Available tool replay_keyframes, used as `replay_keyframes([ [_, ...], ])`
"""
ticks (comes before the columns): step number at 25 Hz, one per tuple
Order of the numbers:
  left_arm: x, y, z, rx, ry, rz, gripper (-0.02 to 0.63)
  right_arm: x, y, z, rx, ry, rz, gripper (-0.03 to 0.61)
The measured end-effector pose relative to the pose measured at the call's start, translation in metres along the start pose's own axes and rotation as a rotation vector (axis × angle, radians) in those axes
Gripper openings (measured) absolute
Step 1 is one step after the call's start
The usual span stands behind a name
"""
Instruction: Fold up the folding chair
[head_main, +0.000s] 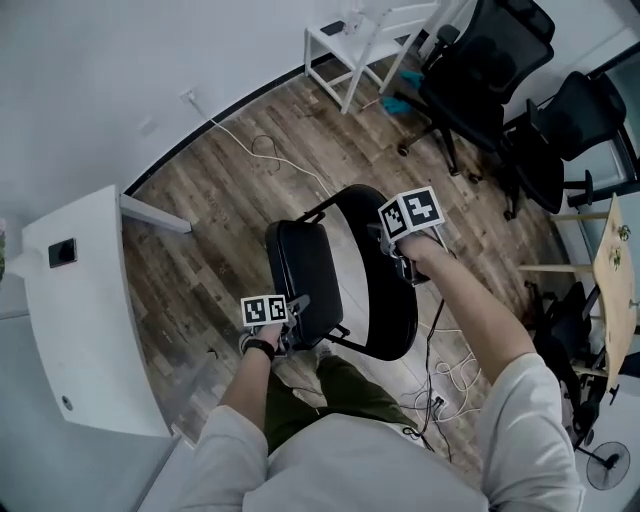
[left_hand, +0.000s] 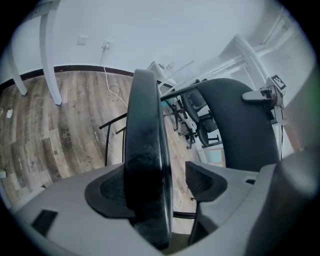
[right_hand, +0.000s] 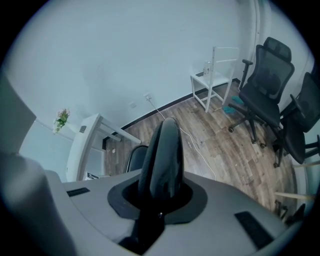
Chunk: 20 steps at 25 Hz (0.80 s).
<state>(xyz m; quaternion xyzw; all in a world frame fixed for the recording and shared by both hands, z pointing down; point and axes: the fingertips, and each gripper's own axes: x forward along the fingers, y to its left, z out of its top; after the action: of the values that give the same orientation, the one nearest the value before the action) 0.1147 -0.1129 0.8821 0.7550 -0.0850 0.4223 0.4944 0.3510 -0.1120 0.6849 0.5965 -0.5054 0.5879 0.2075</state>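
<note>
Folding chair (head_main: 395, 320) stands on the wooden floor (head_main: 200, 230) right in front of the person, between the two grippers. By its look it is a stiff thing: thin dark tube legs with padded black panels that keep their shape. I judge it moderately heavy and likely to swing at its hinges rather than bend. The panel covering looks smooth and a little glossy, so a light pinch could slide. The sensible holds are the panel edges, the seat's front rim for tipping it up and the backrest's top for steadying.

The left gripper (left_hand: 157, 187) has its jaws set wide with the seat (left_hand: 145, 150) standing edge-on between them. The seat lies against the left pad (left_hand: 107, 192), while a strip of floor shows between it and the right pad (left_hand: 202, 180). So it seems hooked or propped there rather than clamped, though the wide-angle view makes this hard to be sure of.

The right gripper (right_hand: 160, 192) is closed narrow on the top edge of the backrest (right_hand: 162, 155), with both jaws tight against it.
</note>
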Motion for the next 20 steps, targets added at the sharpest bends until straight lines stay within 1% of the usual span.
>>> replay_keyframes([
  [2,0.005,-0.016,0.000,0.008,0.002,0.012,0.336,-0.004,0.002,0.000,0.007,0.003,-0.005,0.071],
  [4,0.010,-0.035,-0.001,0.016,0.004,0.006,0.336,-0.008,0.004,0.000,0.018,0.005,-0.010,0.072],
  [12,0.034,-0.098,0.000,0.039,0.014,-0.050,0.336,-0.017,0.018,0.003,0.041,0.013,-0.048,0.081],
  [16,0.044,-0.123,-0.001,0.040,0.035,-0.093,0.337,-0.019,0.025,0.004,0.040,0.021,-0.076,0.081],
  [20,0.054,-0.141,-0.001,0.050,0.046,-0.119,0.337,-0.020,0.031,0.006,0.043,0.023,-0.096,0.084],
])
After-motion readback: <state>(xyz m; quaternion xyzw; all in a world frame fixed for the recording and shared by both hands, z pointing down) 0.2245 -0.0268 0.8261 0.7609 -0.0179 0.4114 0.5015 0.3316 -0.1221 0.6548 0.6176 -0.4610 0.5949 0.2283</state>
